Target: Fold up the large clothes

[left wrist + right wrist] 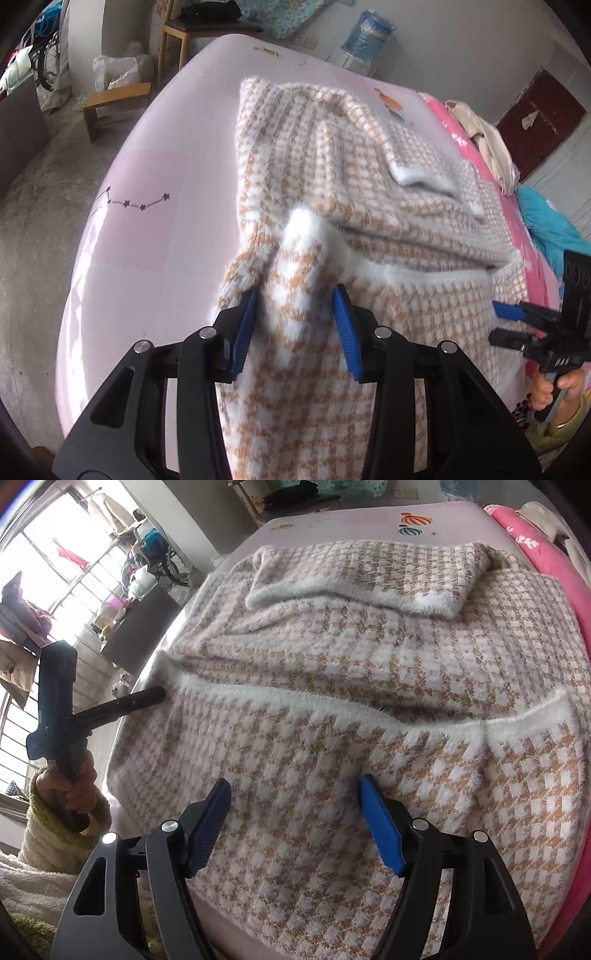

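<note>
A fuzzy orange-and-white houndstooth sweater [332, 166] with white trim lies spread on the pink bed sheet [147, 184]. One sleeve [351, 579] is folded across its far part. My left gripper [297, 321] is shut on a bunched-up edge of the sweater, lifted off the sheet between the blue pads [243, 328]. From the right wrist view that gripper [155, 696] meets the sweater's left edge, held by a hand in a green-cuffed sleeve. My right gripper [295, 812] hovers open over the sweater [332, 664] with nothing between its pads. It also shows at the right edge [506, 325].
A pink quilt [465, 144] with a beige garment [487, 140] and a teal cloth [546, 225] lies along the bed's far side. Off the bed stand a wooden chair [207, 33], a low stool [114, 99] and a water jug [365, 37]. A barred window [44, 590] is on the left.
</note>
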`<state>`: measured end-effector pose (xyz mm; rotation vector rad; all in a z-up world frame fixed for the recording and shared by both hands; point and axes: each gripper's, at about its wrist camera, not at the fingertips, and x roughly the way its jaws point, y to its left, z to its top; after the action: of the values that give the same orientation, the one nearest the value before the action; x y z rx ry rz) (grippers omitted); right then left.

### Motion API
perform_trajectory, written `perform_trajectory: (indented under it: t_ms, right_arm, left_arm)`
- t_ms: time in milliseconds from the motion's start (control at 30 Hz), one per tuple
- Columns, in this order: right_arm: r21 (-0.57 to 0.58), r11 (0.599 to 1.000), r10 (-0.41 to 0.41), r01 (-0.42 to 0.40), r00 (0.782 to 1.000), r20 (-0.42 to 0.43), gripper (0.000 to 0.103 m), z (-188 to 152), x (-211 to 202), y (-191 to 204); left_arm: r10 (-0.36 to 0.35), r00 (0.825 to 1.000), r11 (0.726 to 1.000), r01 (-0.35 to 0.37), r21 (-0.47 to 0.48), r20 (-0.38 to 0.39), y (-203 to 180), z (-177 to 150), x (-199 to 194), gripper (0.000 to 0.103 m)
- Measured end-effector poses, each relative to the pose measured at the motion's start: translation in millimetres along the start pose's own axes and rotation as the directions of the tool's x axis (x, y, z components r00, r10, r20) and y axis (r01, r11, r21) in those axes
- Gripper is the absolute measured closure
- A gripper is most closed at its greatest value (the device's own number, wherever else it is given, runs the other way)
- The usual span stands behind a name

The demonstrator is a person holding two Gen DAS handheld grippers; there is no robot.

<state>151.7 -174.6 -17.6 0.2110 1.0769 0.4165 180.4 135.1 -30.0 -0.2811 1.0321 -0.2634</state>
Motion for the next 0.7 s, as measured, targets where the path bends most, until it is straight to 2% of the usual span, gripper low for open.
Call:
perform_trajectory:
  t_ms: [133, 200, 233, 300, 367, 467, 600, 700]
  right_arm:
    - [-0.019, 1.0, -0.019, 0.019, 1.0, 0.003, 0.03, -2.9, 0.1, 3.5]
    - [-0.029, 0.999, -0.029, 0.029, 1.0, 0.004, 0.03, -3.8, 0.7, 5.3]
    - [-0.032, 0.999, -0.03, 0.03, 1.0, 0.006, 0.03, -4.0, 0.9, 5.9]
    - [-0.032, 0.999, -0.026, 0.026, 1.0, 0.009, 0.03, -4.2, 1.3, 6.1]
    - [-0.024, 1.0, -0.015, 0.015, 1.0, 0.013, 0.03, -4.1, 0.2, 3.9]
    - [0.011, 1.0, 0.006, -0.007, 0.999, 0.032, 0.03, -6.4, -8.3, -3.7]
    - [0.1, 0.994, 0.028, -0.039, 0.993, 0.111, 0.032, -19.6, -37.3, -25.7]
    - [0.157, 0.988, -0.026, 0.0, 0.985, 0.168, 0.038, -29.4, -62.8, -45.1]
  left_arm:
    - [-0.039, 0.999, 0.999, 0.039, -0.014, -0.002, -1.7, 3.4, 0.6, 0.064]
    - [-0.083, 0.996, 0.996, 0.082, 0.02, 0.021, -10.7, -0.3, -6.9, 0.064]
    - [-0.079, 0.997, 0.996, 0.078, 0.041, 0.026, -15.5, -1.9, -8.7, 0.064]
    - [-0.023, 1.0, 0.997, 0.022, 0.076, 0.021, -22.3, -5.4, -6.4, 0.064]
    - [0.074, 0.997, 0.994, -0.073, 0.078, -0.018, -22.5, -6.0, 4.9, 0.064]
    - [0.117, 0.993, 0.99, -0.116, 0.083, -0.007, -25.3, -5.4, 4.6, 0.064]
    - [0.207, 0.978, 0.969, -0.207, 0.133, 0.016, -38.2, -10.8, 7.0, 0.064]
    - [0.262, 0.964, 0.951, -0.264, 0.16, 0.033, -45.2, -13.8, 8.7, 0.064]
